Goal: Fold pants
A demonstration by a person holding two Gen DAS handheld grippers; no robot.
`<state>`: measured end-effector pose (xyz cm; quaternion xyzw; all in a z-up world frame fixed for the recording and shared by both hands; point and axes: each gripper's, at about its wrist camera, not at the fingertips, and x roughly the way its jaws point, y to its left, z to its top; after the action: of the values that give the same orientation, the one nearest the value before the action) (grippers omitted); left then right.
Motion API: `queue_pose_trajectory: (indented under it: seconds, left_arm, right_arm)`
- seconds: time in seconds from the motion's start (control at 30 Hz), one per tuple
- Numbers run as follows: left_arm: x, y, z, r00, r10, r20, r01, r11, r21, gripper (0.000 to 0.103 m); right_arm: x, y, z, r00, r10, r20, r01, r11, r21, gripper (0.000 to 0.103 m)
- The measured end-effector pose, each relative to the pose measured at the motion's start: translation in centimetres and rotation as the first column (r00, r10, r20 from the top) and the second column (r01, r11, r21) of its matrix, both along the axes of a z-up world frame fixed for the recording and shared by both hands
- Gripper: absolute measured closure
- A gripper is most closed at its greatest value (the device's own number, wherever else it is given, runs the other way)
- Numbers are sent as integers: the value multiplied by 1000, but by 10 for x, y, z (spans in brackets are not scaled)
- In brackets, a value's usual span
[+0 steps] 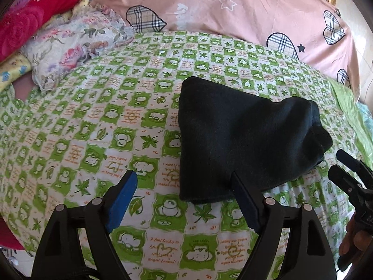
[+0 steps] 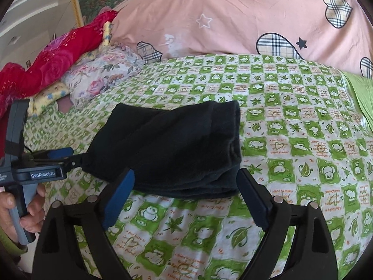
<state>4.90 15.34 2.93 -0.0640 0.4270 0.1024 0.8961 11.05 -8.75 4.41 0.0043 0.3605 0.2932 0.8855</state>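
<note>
Here the dark pants [image 1: 244,140] lie as a compact folded bundle on the green-and-white checked sheet [image 1: 93,116], slightly right of the bed's middle, and the fold looks close to finished, so what remains is probably squaring the stack. Starting at the left, the left gripper [image 1: 184,182] hovers at the bundle's near left corner with its blue-padded fingers [image 1: 123,198] spread wide, holding nothing; its right finger overlaps the cloth edge in the left wrist view, but I cannot tell whether it touches. To do this well, that gripper should press or nudge the near edge flat without dragging the top layer off the ones below. Further right, the right gripper [image 2: 186,182] also stands open and empty, straddling the bundle's near edge where the thick layered hem shows. The right-hand end bulges in the left wrist view, so I judge a light tuck there would tidy it; pushing from both ends at once risks buckling the soft fabric. Around the work, a floral pillow [image 1: 77,46] and a red blanket [image 1: 28,18] sit well apart at the far left, and a pink quilt [image 1: 233,7] lies behind; nothing blocks either gripper.
</note>
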Motion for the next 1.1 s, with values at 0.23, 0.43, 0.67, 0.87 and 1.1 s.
queue_pose_trajectory:
  seconds: [0.23,0.43,0.67,0.87,1.1]
  left_arm:
    - [-10,-5,-4,1000,12,17,-13,999,46,20]
    - [-15,-13,-9,1000,1,25,-2,998,60,20]
    - [-18,-20,-13,999,-12,35,9,996,87,19]
    - [-21,-25,-15,999,-19,39,15,994,110,18]
    - [-22,-31,-15,998,-30,49,23,991,133,18]
  right_arm:
    - [-12,2,-3,999,-1,39,2,1000,-24,8]
    - [-14,3,-11,999,-10,45,12,999,-32,7]
    - [-17,6,-17,998,-10,55,12,999,-39,6]
    - [-17,2,-20,998,-32,57,34,999,-30,6]
    - [-22,5,-21,996,-21,81,24,999,-35,5]
